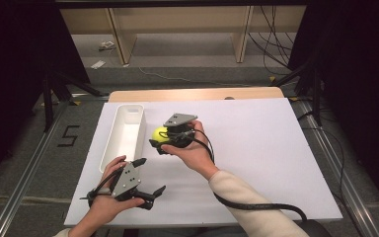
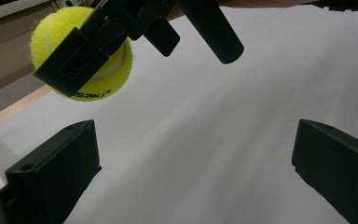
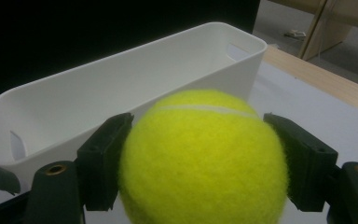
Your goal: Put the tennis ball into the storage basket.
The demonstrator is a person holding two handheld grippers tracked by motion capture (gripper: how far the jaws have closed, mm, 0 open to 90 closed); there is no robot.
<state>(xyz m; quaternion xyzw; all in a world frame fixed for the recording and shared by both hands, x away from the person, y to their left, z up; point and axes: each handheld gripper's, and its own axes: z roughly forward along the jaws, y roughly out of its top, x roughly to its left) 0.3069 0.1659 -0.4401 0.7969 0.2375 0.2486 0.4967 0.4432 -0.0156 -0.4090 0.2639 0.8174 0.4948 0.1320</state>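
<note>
Tennis ball (image 3: 200,158) clamped in right claw (image 1: 164,139) beside bin (image 1: 123,133); left claw (image 1: 145,180) apart.

The right tongs (image 1: 162,139) are clamped on a yellow tennis ball (image 1: 159,133), held up off the white sheet (image 1: 256,148) that covers the table (image 1: 197,94); the ball sits just beside the right wall of a long white bin (image 1: 109,143), which lies lengthwise along the sheet's left part; the right hand (image 1: 192,150) grips the tool from behind, a cream sleeve (image 1: 246,197) running to the bottom edge, with a black cable (image 1: 256,205) looping over the sheet; the left tongs (image 1: 150,177) stand spread apart near the sheet's front edge, below the bin, nothing between them; the left hand (image 1: 108,202) holds them low.
</note>
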